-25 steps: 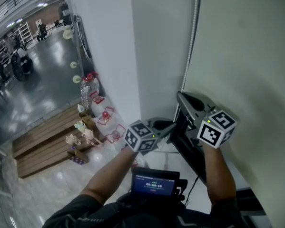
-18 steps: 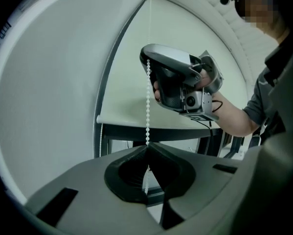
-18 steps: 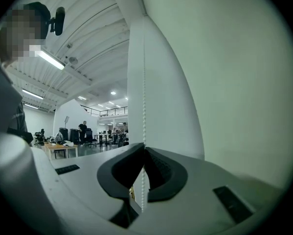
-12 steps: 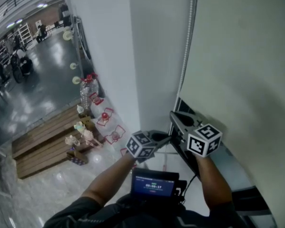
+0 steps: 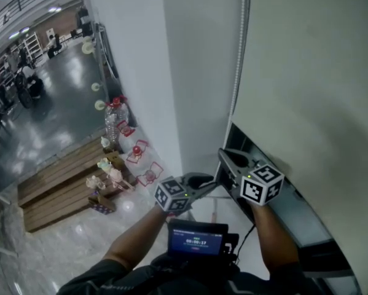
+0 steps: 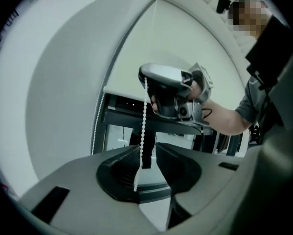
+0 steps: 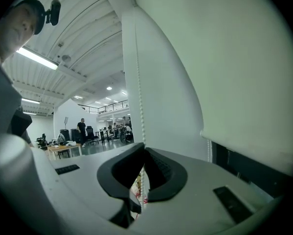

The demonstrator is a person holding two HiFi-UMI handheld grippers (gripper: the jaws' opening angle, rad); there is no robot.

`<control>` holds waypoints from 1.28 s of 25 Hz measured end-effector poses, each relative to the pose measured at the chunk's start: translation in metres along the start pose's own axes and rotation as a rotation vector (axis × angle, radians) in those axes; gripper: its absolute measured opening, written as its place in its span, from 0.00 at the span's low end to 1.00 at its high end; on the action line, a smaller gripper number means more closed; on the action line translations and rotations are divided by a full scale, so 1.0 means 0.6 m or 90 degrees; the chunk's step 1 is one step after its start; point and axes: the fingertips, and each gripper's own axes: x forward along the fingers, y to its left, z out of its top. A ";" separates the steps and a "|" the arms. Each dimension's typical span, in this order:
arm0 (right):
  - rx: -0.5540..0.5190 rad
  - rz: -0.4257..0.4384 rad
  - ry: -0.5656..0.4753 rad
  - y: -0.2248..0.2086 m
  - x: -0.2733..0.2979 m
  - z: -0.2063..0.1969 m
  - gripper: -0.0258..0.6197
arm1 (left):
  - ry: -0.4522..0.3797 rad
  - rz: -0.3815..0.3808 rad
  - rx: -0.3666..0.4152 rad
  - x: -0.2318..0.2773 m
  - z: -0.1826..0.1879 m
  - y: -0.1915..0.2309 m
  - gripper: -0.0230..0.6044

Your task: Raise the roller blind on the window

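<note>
The cream roller blind (image 5: 313, 72) covers most of the window, and its bottom edge (image 7: 249, 151) hangs above dark glass. A white bead chain (image 5: 238, 60) runs down beside it. My right gripper (image 5: 223, 157) is shut on the chain (image 7: 139, 102), which passes straight between its jaws (image 7: 142, 166). My left gripper (image 5: 211, 187) sits just below and left of the right one. Its jaws (image 6: 146, 153) have just been opening and now stand apart. The chain (image 6: 145, 116) hangs loose between them, touching neither pad. The right gripper (image 6: 175, 92) shows above, gripping that chain.
A white wall column (image 5: 140, 72) stands left of the window, and the dark window frame (image 5: 282, 201) lies below the blind. A small screen (image 5: 196, 238) sits at the person's chest. Far below are wooden steps (image 5: 54, 189), water bottles (image 5: 115, 118) and a hall with people.
Both grippers have come down along the chain and sit lower in the head view. The left one has slid slightly left and down.
</note>
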 end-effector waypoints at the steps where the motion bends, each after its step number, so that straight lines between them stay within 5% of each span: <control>1: -0.002 0.002 -0.001 0.002 -0.002 0.001 0.04 | -0.017 0.008 -0.003 -0.014 0.018 0.000 0.21; 7: -0.001 0.033 -0.001 0.019 0.003 -0.007 0.04 | -0.196 0.004 0.041 -0.078 0.223 -0.024 0.21; 12: -0.002 0.040 0.000 0.023 0.006 -0.010 0.04 | -0.239 0.022 0.062 -0.076 0.359 -0.020 0.21; 16: -0.002 0.041 0.000 0.028 0.006 -0.014 0.04 | -0.182 0.043 0.104 -0.045 0.373 -0.013 0.17; 18: -0.003 0.039 0.000 0.027 0.004 -0.015 0.04 | -0.174 0.044 0.101 -0.036 0.370 -0.012 0.05; 24: -0.003 0.035 0.001 0.024 -0.001 -0.017 0.04 | -0.201 0.038 0.084 -0.039 0.366 -0.011 0.04; 32: 0.014 0.031 0.044 0.008 -0.004 -0.056 0.04 | -0.159 0.055 0.100 -0.016 0.324 -0.002 0.04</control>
